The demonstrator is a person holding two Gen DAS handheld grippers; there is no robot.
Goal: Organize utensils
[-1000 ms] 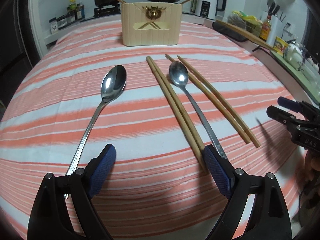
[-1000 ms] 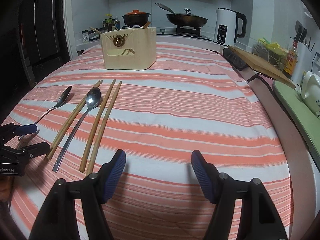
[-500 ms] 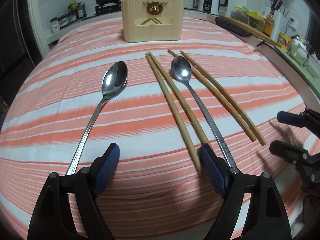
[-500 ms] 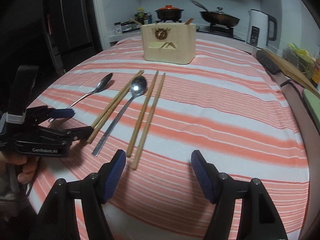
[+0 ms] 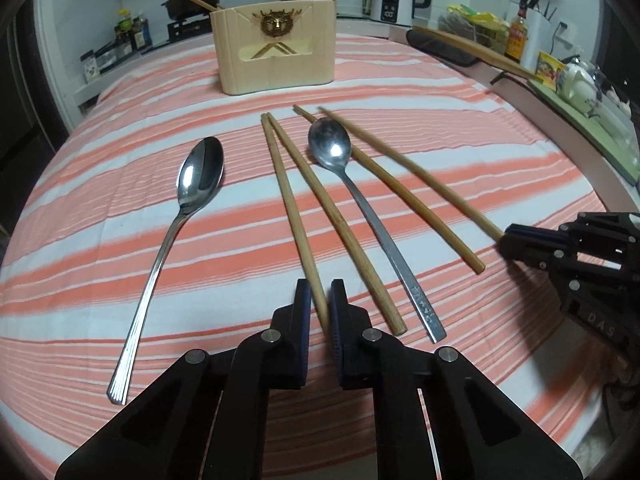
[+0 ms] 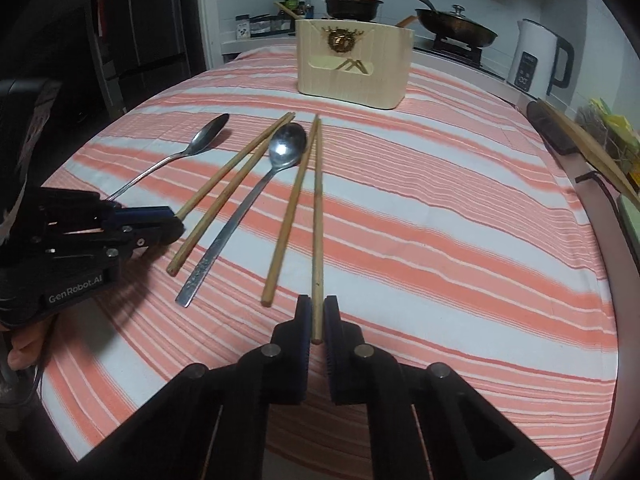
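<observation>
Clamping the near end of the leftmost chopstick (image 5: 290,216), the left gripper (image 5: 320,312) has just closed its jaws on it, and the stick's last stretch is hidden between the blue pads. The right gripper (image 6: 317,322) has likewise just closed on the near end of the rightmost chopstick (image 6: 318,216); in the left wrist view that grip point is covered by the right gripper's black body, so only the stick's shaft shows there. Both sticks lie flat on the striped cloth (image 5: 440,152). Between them lie a second chopstick (image 5: 336,220), a flat-handled spoon (image 5: 360,208) and a third chopstick (image 5: 400,188), with a ribbed-handled spoon (image 5: 176,232) apart on the far left. The wooden utensil holder (image 5: 276,48) stands upright beyond the tips, well apart from everything; its inside cannot be seen. A hand (image 6: 24,344) under the left gripper is cut off at the edge of the right wrist view. The kettle (image 6: 536,62) and pans at the back are dim.
</observation>
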